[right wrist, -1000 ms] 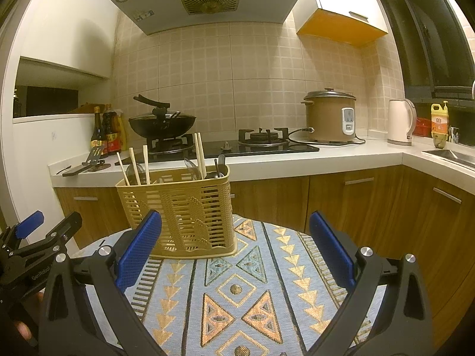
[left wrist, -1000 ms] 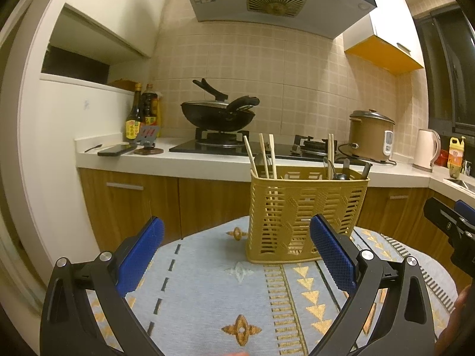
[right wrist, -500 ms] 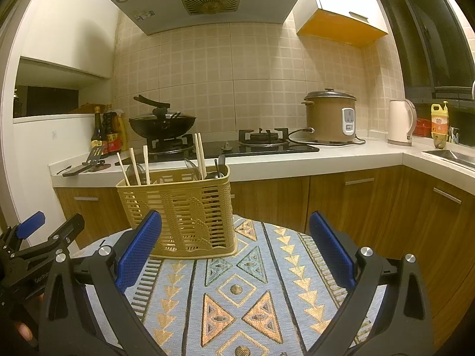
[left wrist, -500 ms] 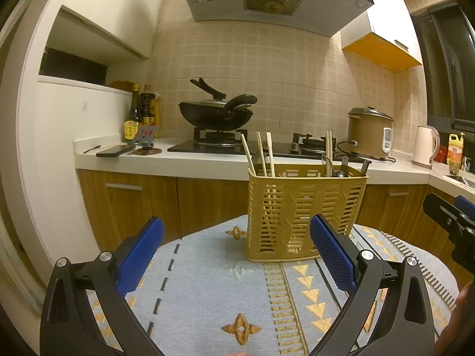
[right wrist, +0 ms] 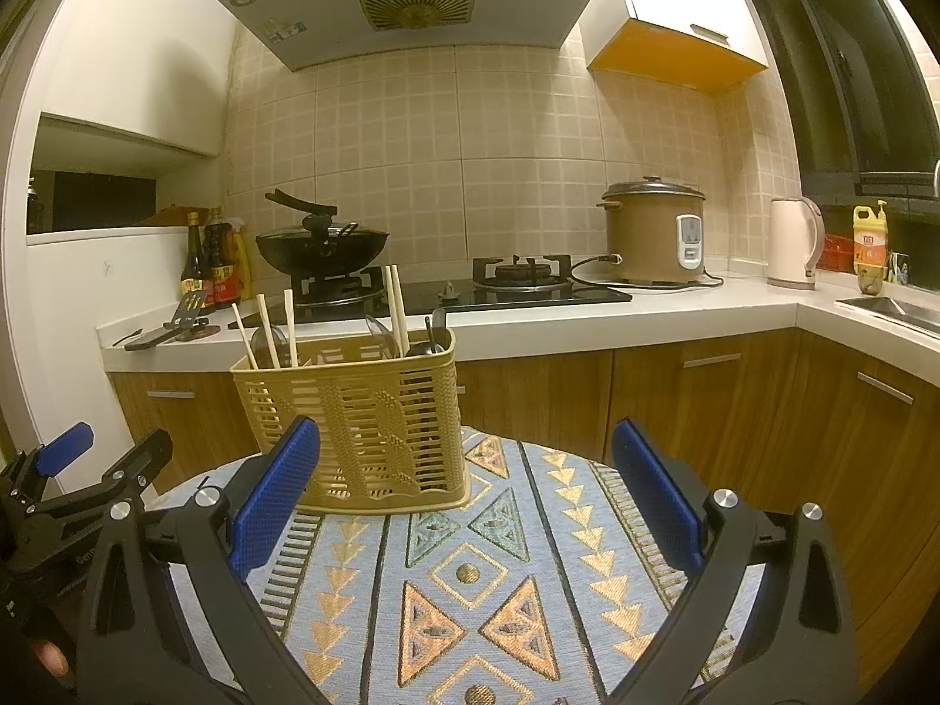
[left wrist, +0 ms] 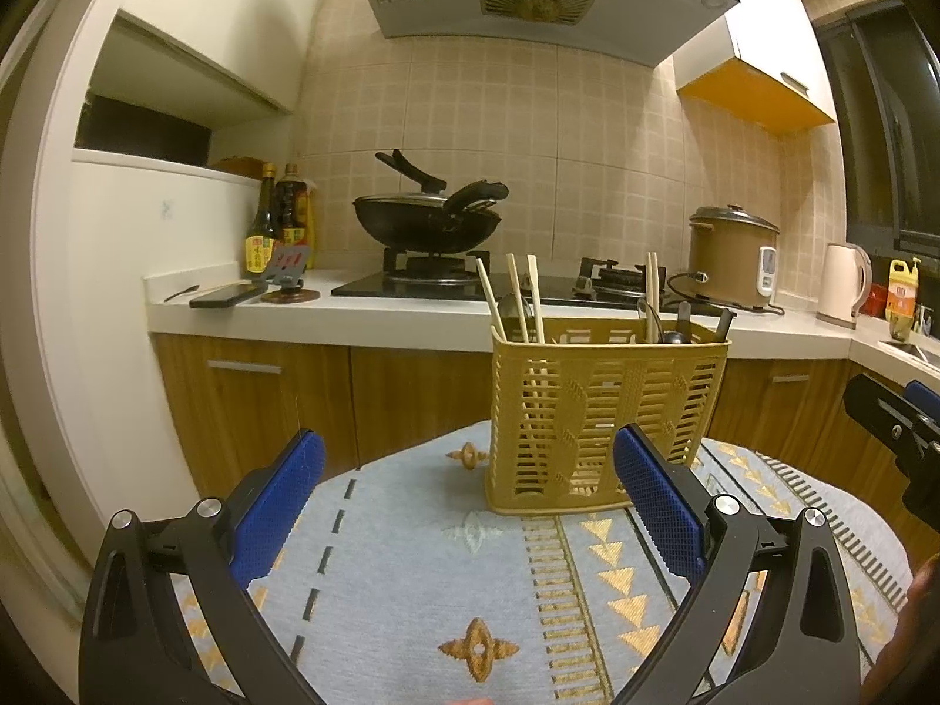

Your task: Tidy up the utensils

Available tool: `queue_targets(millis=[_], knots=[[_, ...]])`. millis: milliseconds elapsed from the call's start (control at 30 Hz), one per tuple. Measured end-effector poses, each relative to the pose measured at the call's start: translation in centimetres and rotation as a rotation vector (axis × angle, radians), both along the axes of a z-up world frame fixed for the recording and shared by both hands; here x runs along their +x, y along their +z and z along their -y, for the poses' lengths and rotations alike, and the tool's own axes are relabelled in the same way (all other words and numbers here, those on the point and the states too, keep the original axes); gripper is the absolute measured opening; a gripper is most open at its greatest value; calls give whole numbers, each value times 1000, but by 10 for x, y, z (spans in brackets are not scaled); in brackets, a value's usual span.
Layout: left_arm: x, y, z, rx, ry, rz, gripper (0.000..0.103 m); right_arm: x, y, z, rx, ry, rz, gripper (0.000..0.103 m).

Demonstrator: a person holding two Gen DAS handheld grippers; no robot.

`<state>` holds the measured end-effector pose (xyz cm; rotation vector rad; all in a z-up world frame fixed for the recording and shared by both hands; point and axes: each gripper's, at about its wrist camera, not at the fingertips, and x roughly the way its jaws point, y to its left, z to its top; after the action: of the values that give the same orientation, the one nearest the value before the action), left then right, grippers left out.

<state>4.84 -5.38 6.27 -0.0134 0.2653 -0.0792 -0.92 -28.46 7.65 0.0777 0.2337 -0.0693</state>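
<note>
A yellow slotted utensil basket [left wrist: 605, 411] stands upright on a round table with a patterned blue cloth [left wrist: 411, 576]; it also shows in the right wrist view [right wrist: 364, 429]. Wooden chopsticks [left wrist: 517, 299] stick up at its left end, more chopsticks [left wrist: 651, 288] and dark utensils [left wrist: 684, 323] at its right end. My left gripper [left wrist: 467, 493] is open and empty, a little short of the basket. My right gripper [right wrist: 467, 490] is open and empty, with the basket ahead to its left.
Behind the table runs a kitchen counter [left wrist: 411, 323] with a wok [left wrist: 429, 223] on the stove, sauce bottles [left wrist: 276, 229], a rice cooker [right wrist: 652, 232] and a kettle [right wrist: 793, 244]. The other gripper shows at the edge of each view [right wrist: 76, 487].
Both views have shifted very slightly; the basket sits a touch higher and farther in the left wrist view. Nothing was gripped or released.
</note>
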Motion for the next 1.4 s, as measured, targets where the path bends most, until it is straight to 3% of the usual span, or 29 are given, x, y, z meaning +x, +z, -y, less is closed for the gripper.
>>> queue_targets(millis=[1400], knots=[[0,-2,5,17,-7,-4,95,-1,-2,-2,-8,12,-7,95]])
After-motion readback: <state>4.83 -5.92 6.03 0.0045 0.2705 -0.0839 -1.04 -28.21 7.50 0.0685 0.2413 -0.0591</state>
